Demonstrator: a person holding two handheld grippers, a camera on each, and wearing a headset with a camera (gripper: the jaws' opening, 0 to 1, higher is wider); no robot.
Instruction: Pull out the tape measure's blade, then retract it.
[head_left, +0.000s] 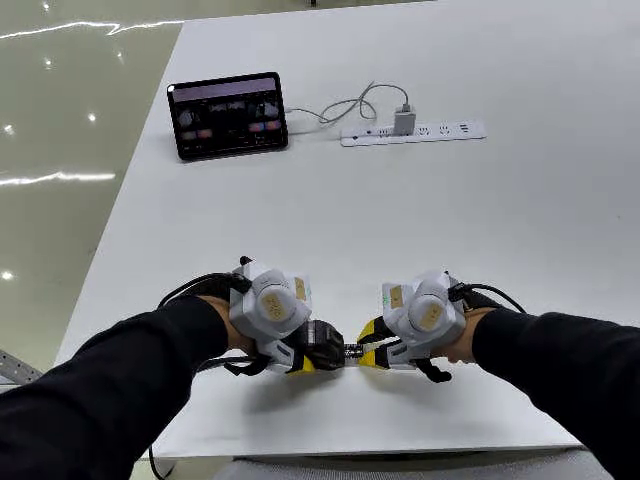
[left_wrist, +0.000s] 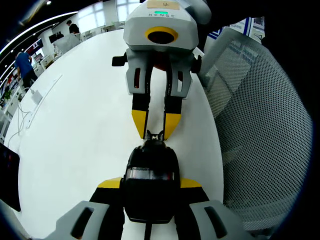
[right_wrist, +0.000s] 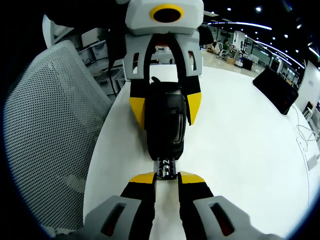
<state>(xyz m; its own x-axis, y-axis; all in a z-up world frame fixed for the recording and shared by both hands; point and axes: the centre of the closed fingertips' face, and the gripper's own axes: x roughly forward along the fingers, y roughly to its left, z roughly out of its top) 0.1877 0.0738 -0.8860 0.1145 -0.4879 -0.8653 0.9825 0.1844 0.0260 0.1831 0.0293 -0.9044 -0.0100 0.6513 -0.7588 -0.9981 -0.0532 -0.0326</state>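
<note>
Where the two grippers meet near the front edge of the white table (head_left: 400, 220), your left gripper (left_wrist: 150, 183) is clamped around the black tape measure (right_wrist: 165, 120), one jaw on each flank of the case. Your right gripper (right_wrist: 166, 178) faces it nose to nose, jaws pinched on the blade (right_wrist: 165, 168); a short, numbered stub is out of the case. Tablet (head_left: 228, 115) and power strip (head_left: 412, 131) lie well apart, at the far side. Mesh chair (left_wrist: 260, 125) beside the table edge.
</note>
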